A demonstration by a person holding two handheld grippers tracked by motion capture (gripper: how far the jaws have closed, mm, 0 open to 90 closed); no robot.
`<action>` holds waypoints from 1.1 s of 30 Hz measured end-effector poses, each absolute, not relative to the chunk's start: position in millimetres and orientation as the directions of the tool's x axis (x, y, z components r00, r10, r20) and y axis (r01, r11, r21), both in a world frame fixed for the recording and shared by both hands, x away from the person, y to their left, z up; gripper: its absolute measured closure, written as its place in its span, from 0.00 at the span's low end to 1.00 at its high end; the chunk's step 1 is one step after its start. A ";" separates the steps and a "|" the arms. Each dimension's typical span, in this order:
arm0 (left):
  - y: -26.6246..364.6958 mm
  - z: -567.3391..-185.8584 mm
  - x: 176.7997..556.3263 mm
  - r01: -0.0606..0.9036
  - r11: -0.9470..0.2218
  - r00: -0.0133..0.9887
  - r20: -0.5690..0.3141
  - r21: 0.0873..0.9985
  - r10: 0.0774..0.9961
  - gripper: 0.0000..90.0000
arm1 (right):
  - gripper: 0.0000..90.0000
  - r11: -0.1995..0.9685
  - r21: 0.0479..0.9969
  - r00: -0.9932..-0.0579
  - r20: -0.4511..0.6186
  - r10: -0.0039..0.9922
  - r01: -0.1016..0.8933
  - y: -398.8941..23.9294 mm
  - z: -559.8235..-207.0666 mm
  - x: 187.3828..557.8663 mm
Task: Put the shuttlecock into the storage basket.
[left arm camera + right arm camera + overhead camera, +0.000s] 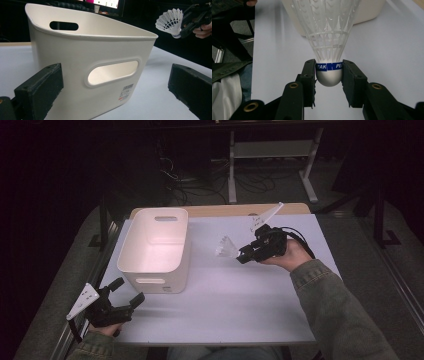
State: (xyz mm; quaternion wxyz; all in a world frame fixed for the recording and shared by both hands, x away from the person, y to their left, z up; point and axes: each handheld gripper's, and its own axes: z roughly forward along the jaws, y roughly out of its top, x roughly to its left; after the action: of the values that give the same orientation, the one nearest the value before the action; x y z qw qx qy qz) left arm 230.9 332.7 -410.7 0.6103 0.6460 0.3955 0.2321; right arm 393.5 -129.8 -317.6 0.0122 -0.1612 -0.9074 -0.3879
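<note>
High view, nearest the camera: sleeves at 6 o'clock, left tool [129, 293] low at 8 o'clock on the desk [235, 305], jaws spread apart with nothing between them, aimed toward the near end of the white plastic bin [156, 251]. Bin standing upright at 10 o'clock of the desk's middle, long side running away from the camera, handle slots in both short ends. Right tool [242, 256] at 2 o'clock, held off the desk surface in a hand [289, 256], clamped on a white shuttlecock [226, 247], skirt pointing toward the bin, apart from the bin's right wall.

Left gripper view: two black jaws at 7 and 4 o'clock, wide apart, gripping nothing. Between and beyond them the bin's near end, with an oval handle slot and a barcode label at 5 o'clock of that slot. Far off at 2 o'clock, the shuttlecock in the air, gripped at its cork by the right tool, above the level of the bin's rim and to its right.

Right gripper view: jaws rising from 6 o'clock, pads pressed on both sides of the shuttlecock's rounded cork at the blue band. Feather-patterned skirt flaring to 12 o'clock, in front of the bin. White desk surface behind, desk edge and dark floor at 9 o'clock.
</note>
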 end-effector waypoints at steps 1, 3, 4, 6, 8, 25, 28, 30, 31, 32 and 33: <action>332.7 -410.7 230.9 0.228 0.058 0.580 -0.183 0.972 0.794 0.00 | 0.71 0.644 0.700 -0.946 0.155 0.285 0.309 -128.2 -316.4 394.1; 332.5 -410.7 230.8 0.228 0.060 0.580 -0.185 0.972 0.794 0.00 | 0.71 0.646 0.697 -0.945 0.157 0.287 0.312 -125.8 -314.4 394.2; 332.5 -410.7 230.8 0.227 0.060 0.580 -0.185 0.972 0.794 0.00 | 0.71 0.648 0.694 -0.943 0.156 0.293 0.315 -124.3 -312.9 393.7; 332.7 -410.7 230.8 0.229 0.058 0.579 -0.184 0.972 0.794 0.00 | 0.71 0.642 0.704 -0.947 0.151 0.283 0.304 -121.2 -310.6 394.1; 332.6 -410.7 230.8 0.228 0.059 0.579 -0.184 0.972 0.794 0.00 | 0.71 0.643 0.704 -0.948 0.149 0.283 0.302 -118.5 -307.8 393.9; 332.6 -410.8 231.1 0.228 0.060 0.581 -0.185 0.972 0.793 0.00 | 0.71 0.624 0.733 -0.958 0.139 0.251 0.270 -94.1 -291.7 395.6; 333.0 -410.8 231.0 0.230 0.059 0.581 -0.185 0.972 0.793 0.00 | 0.71 0.619 0.736 -0.957 0.142 0.252 0.272 -90.0 -291.5 395.8; 333.0 -410.8 231.0 0.230 0.060 0.581 -0.186 0.971 0.792 0.00 | 0.71 0.603 0.749 -0.957 0.154 0.246 0.275 -87.8 -291.2 395.2; 333.0 -410.8 231.1 0.228 0.058 0.583 -0.184 0.972 0.792 0.00 | 0.71 0.599 0.752 -0.957 0.152 0.247 0.275 -86.5 -291.3 395.3; 332.9 -410.8 231.1 0.228 0.059 0.583 -0.185 0.972 0.791 0.00 | 0.71 0.598 0.754 -0.958 0.150 0.244 0.271 -84.9 -291.6 395.3; 332.9 -410.8 231.1 0.228 0.059 0.583 -0.185 0.972 0.791 0.00 | 0.71 0.602 0.752 -0.958 0.147 0.245 0.269 -83.2 -291.8 395.5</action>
State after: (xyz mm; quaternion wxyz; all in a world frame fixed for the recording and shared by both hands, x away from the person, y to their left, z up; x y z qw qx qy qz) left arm 231.1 332.9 -410.8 0.6115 0.6464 0.3941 0.2301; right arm 395.5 -83.2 -291.8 0.0143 -0.1435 -0.8950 -0.4222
